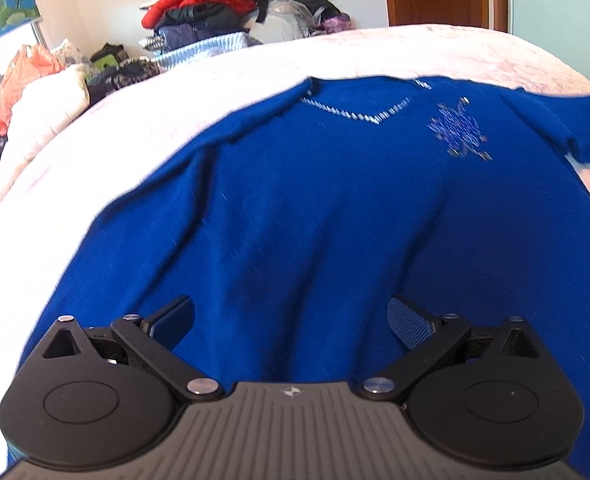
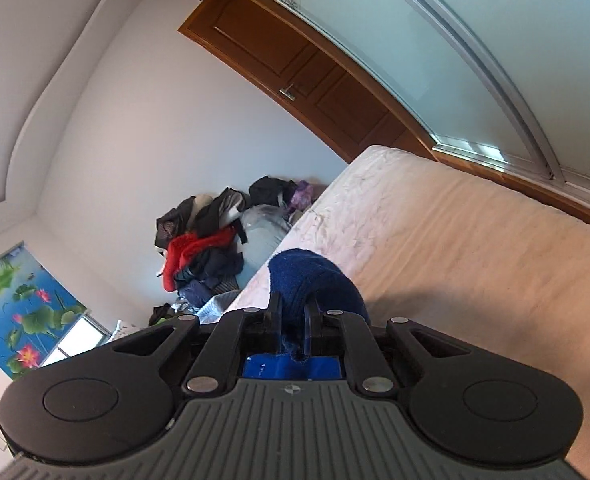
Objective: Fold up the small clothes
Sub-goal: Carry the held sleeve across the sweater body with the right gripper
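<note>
We are holding the left gripper [image 1: 291,316] spread wide above the blue sweater [image 1: 315,216], which is lying flat on the pale bed [image 1: 375,52], its long axis running from hem at 6 o'clock to beaded neckline at 12. We are pinching a fold of that sweater [image 2: 315,280] in the right gripper [image 2: 293,314], its narrow jaws clamping cloth that is bulging toward 12 o'clock.

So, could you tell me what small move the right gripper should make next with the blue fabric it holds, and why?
Probably carry the pinched fabric across onto the sweater's body. The right gripper is shut on a bunch of the blue sweater, likely a sleeve, lifted off the bed. The torso already lies flat, and the left gripper hovers open over the hem, gripping nothing.
</note>
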The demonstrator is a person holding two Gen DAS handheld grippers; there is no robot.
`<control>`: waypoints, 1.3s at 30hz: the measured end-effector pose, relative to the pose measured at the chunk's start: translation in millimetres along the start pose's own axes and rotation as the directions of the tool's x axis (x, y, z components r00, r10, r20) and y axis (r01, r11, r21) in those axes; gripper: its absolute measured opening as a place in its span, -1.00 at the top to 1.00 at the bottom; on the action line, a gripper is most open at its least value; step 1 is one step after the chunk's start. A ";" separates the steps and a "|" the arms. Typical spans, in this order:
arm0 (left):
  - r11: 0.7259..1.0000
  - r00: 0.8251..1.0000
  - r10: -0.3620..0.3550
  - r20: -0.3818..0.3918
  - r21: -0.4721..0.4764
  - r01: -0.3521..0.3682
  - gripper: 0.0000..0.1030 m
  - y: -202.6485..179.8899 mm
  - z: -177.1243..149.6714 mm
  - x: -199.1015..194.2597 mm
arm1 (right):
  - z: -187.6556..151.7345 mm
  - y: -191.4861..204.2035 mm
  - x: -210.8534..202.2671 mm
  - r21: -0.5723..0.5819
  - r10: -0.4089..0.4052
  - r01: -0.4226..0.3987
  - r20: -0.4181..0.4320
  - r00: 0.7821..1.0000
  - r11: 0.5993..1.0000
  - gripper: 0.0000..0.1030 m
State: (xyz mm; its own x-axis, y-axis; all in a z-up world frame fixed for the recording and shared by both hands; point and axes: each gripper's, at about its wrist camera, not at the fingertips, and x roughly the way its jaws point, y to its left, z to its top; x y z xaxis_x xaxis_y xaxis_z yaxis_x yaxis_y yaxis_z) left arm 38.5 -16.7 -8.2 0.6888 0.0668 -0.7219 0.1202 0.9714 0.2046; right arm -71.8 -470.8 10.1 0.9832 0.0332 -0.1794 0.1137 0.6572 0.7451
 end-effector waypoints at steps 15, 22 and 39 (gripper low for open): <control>0.993 0.998 -0.056 0.023 -0.107 0.058 -1.00 77.6 71.1 78.7 | -41.1 73.3 63.5 0.029 0.270 -0.270 -0.187 0.944 0.962 0.75; 0.959 0.976 -0.216 0.004 -0.184 0.213 -1.00 76.3 103.6 130.2 | -62.6 108.0 104.8 0.053 0.365 -0.366 -0.290 0.885 0.929 0.75; 0.918 0.994 -0.110 0.005 -0.382 0.103 -1.00 121.7 184.6 229.2 | -76.0 89.0 133.4 0.095 0.347 -0.336 -0.364 0.864 0.937 0.74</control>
State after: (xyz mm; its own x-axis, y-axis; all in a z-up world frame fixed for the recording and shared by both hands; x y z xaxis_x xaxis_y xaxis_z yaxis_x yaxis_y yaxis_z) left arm 343.0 74.8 -26.7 0.6748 -0.0413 -0.7368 -0.0914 0.9861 -0.1390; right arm 58.7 -350.7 3.7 0.8375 0.5307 -0.1299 -0.2105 0.5328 0.8197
